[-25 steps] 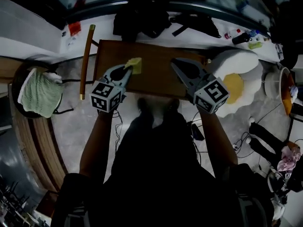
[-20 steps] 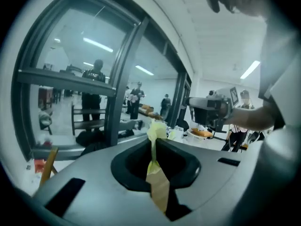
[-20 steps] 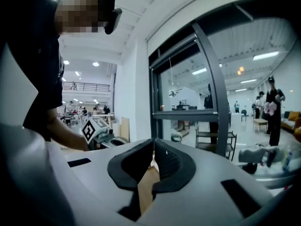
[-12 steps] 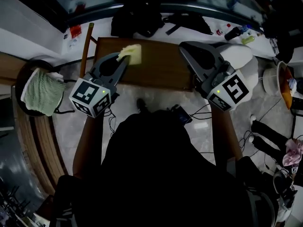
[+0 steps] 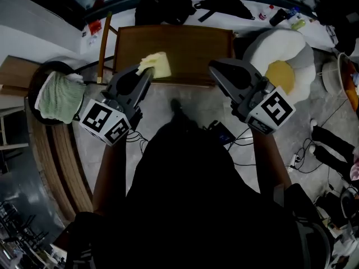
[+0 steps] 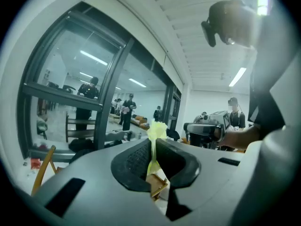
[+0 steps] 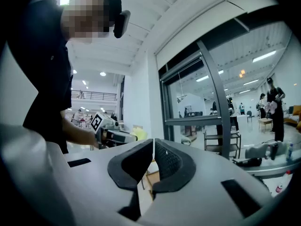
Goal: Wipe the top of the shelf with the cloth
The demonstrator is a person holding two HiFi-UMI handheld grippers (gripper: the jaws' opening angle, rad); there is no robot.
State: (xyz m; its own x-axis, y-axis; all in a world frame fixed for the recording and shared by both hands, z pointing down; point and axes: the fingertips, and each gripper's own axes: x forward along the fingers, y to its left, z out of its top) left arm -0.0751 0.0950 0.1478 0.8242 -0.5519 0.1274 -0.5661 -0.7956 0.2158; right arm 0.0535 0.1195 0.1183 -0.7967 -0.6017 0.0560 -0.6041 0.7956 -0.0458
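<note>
The brown wooden shelf top [image 5: 185, 43] lies ahead of me in the head view. My left gripper [image 5: 147, 73] is shut on a yellow cloth [image 5: 157, 65], held in the air over the shelf's front left edge. In the left gripper view the cloth [image 6: 155, 132] stands up as a thin fold between the closed jaws of that gripper [image 6: 153, 147]. My right gripper [image 5: 216, 67] hovers near the shelf's front right edge, shut with nothing in it. The right gripper view shows its pads pressed together [image 7: 153, 147], with the left gripper [image 7: 113, 134] and cloth [image 7: 138, 134] beyond.
A green cloth [image 5: 57, 97] lies on a round stand to the left. A white and yellow egg-shaped cushion [image 5: 279, 58] sits right of the shelf. A wooden pole [image 5: 102, 46] leans at its left. Dark bags [image 5: 168, 7] crowd the counter behind. Cables [image 5: 238, 142] trail on the floor.
Both grippers have risen toward the head camera and drawn back to the shelf's front edge. The cloth has come along in the left gripper, off the shelf top.
</note>
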